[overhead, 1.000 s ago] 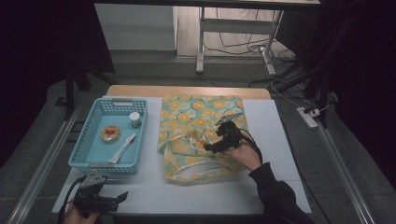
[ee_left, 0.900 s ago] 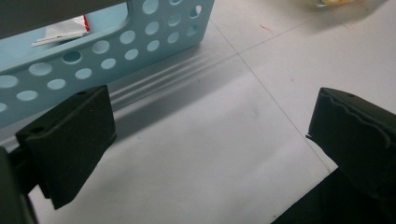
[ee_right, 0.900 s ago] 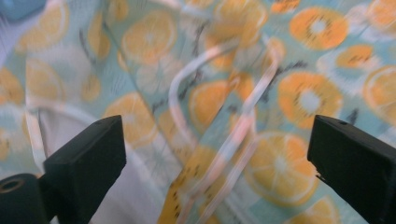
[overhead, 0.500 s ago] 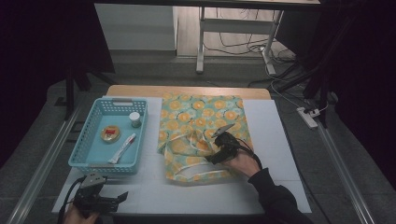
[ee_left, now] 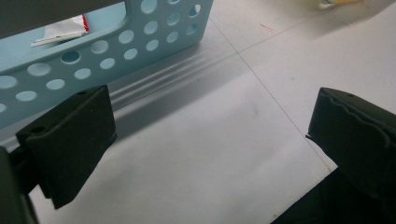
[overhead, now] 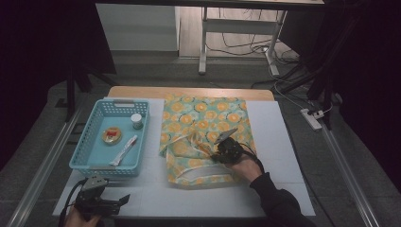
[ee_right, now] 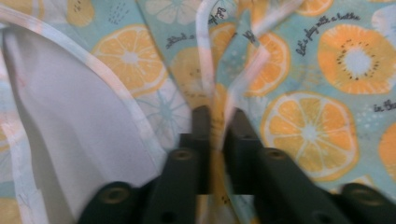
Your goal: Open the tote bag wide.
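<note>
- Table (overhead: 279, 189): the white work surface carries everything, with the cloth at centre and the basket at its left edge, so each lies within one hand's reach.
- Cloth (overhead: 203, 137): the orange-slice print fabric lies spread across the middle of the table, its near-centre portion bunched into folds — judged to be the point where a fold or lift is starting.
- Basket (overhead: 90, 142): the light-blue perforated basket sits just left of the cloth, apart from it, holding a small jar (overhead: 136, 121), a round item and a white packet; it keeps these items off the fabric.
- Right gripper (ee_right: 215, 122): its jaws have just been closing and now stand clamped on a raised ridge of the cloth, hem tape pinched between them — a hold suited to pulling the layer up.
- Left gripper (ee_left: 205, 126): it rests low at the near-left table corner beside the basket wall, jaws wide apart with nothing between them; judged to be idle.
</note>
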Motion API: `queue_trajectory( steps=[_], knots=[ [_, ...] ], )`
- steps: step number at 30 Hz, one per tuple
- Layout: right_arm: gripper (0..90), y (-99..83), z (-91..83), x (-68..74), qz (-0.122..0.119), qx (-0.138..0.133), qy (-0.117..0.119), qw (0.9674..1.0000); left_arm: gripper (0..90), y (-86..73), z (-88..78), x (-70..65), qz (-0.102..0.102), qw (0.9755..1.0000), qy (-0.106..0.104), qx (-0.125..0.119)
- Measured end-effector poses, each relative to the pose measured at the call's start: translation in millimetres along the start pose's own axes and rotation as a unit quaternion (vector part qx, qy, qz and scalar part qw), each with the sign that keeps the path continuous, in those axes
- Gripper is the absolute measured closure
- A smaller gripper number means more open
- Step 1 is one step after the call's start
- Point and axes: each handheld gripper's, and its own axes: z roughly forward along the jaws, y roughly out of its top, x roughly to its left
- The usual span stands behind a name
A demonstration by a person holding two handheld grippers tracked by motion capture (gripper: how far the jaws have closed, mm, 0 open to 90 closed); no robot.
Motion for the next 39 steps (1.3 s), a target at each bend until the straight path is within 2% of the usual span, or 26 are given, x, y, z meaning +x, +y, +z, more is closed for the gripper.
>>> queue_trajectory(
  steps=[3, 7, 8, 9, 16, 19, 30, 35, 39],
  knots=[
    [90.0, -0.2, -0.1, -3.2, 0.02, 0.0, 0.014, 0.9997, 1.1, 0.0, 0.1, 0.0, 0.0, 1.0, 0.0, 0.0],
    [90.0, 1.0, -0.9, -6.4, 0.028, 0.002, 0.022, 0.9993, 1.1, 0.0, 0.1, 0.4, -0.002, 1.0, -0.001, -0.001],
    [90.0, 1.8, -1.6, -6.4, 0.028, -0.002, 0.02, 0.9994, 1.1, 0.0, 0.0, 0.4, -0.002, 1.0, -0.001, -0.001],
    [90.0, 4.7, -6.0, -6.9, 0.031, -0.018, 0.021, 0.9991, 1.1, 0.0, 0.1, 0.4, -0.002, 1.0, -0.001, -0.001],
    [90.0, 14.2, -16.9, -4.3, 0.027, -0.046, 0.031, 0.9981, 1.1, 0.0, 0.1, 0.5, -0.003, 1.0, -0.001, -0.001],
    [90.0, 20.9, -21.9, -3.4, 0.036, -0.062, 0.042, 0.9965, 1.1, 0.2, 0.1, 0.6, -0.003, 1.0, -0.001, 0.001],
    [90.0, 39.6, -38.7, -8.8, 0.049, -0.099, 0.054, 0.9924, 1.1, 0.2, 0.2, 1.2, -0.005, 1.0, -0.002, 0.002],
    [90.0, 53.3, -47.1, -8.9, 0.04, -0.108, 0.055, 0.9918, 1.1, 0.1, 0.1, 1.2, -0.006, 1.0, -0.003, 0.001],
    [90.0, 62.9, -53.8, -11.5, 0.05, -0.122, 0.064, 0.9892, 1.1, 0.1, 0.1, 1.3, -0.006, 1.0, -0.003, 0.001]
  ],
)
